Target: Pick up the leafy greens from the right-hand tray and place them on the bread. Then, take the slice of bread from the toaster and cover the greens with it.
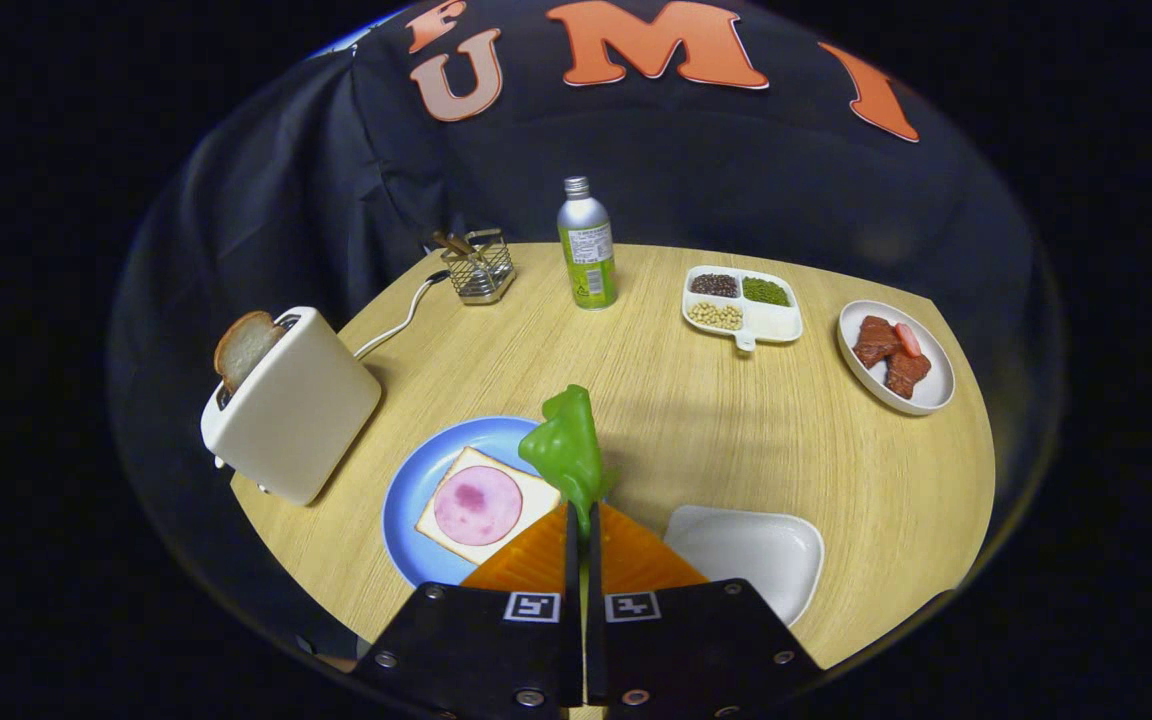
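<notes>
My gripper [582, 520] is shut on the stem of the leafy greens [566, 448], which stand up just ahead of the orange fingers. It hovers above the table, at the right edge of a blue plate [414, 490]. On that plate lies a bread slice [526, 492] topped with a round of pink ham [477, 504]. A white toaster [288, 405] stands to the left of the plate, with a bread slice [242, 346] sticking out of its slot. Right of the fingers sits a bare white tray [748, 550].
At the back of the wooden table stand a green bottle [586, 245] and a wire basket [477, 267]. A divided white dish [742, 304] of beans and a plate of meat [894, 354] sit at the far right. The toaster's cable [398, 322] runs back toward the basket.
</notes>
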Action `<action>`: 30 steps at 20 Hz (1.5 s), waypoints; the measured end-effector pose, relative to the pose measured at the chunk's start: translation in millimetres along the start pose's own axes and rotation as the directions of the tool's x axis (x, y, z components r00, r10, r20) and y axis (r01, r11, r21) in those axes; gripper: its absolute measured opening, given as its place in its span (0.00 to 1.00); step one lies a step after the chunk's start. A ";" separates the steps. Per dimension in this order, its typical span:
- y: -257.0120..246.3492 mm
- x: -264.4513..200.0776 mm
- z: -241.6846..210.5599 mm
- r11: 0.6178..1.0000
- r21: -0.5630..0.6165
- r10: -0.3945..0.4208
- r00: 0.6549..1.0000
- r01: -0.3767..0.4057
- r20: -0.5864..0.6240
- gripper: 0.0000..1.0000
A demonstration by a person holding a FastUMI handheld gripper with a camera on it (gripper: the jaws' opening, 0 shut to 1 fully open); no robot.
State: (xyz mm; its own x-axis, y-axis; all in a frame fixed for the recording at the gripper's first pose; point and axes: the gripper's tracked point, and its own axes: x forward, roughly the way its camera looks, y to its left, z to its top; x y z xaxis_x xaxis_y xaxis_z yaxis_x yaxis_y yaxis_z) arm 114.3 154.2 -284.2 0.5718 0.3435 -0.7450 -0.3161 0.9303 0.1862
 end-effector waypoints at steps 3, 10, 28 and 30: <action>19.1 16.7 -4.5 1.000 -0.030 0.000 0.999 -0.001 -0.036 0.02; 71.9 46.1 -20.6 0.995 -0.089 0.024 0.993 -0.035 -0.119 0.02; 125.3 27.3 1.7 0.989 -0.150 -0.020 0.990 -0.001 -0.138 0.60; 140.2 16.8 16.1 0.993 -0.118 0.011 0.993 -0.025 -0.121 0.68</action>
State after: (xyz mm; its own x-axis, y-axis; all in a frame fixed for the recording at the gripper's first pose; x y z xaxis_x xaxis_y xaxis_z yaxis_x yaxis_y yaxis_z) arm 91.7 292.5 -260.3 0.4724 0.3354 -0.8151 -0.4177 0.8995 0.1281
